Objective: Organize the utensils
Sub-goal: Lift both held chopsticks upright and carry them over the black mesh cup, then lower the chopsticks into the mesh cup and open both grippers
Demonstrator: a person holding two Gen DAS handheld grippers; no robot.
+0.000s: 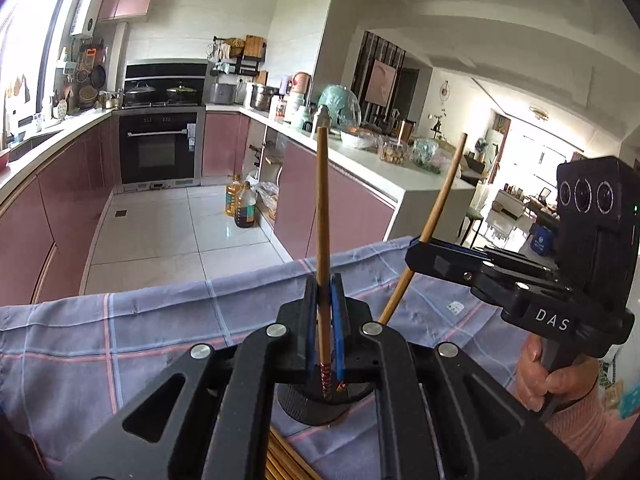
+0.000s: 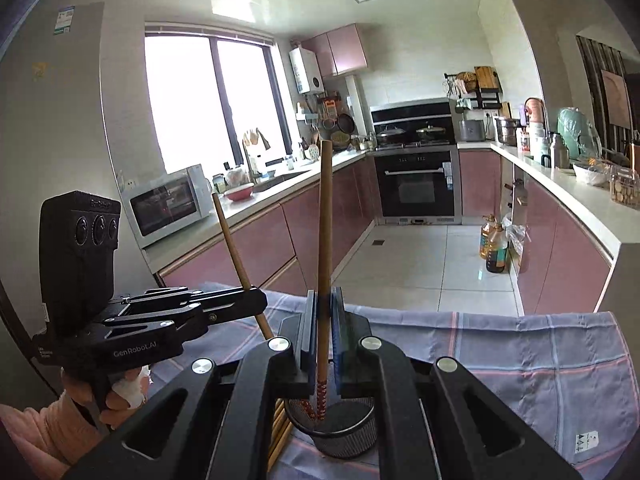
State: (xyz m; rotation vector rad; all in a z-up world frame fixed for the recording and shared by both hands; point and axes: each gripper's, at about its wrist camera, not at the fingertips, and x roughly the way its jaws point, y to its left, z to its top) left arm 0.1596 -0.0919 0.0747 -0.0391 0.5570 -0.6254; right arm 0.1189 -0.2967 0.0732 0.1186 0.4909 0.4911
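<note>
Wooden chopsticks stand one in each gripper: my left gripper is clamped narrow on a chopstick, and my right gripper is pinched tight on the other chopstick. Both sticks point up with their red-patterned ends low, just over the black mesh holder on the near part of the checked cloth. I judge that grip keeps the decorated ends aimed into the cup. More chopsticks lie on the cloth just left of the holder, waiting their turn.
</note>
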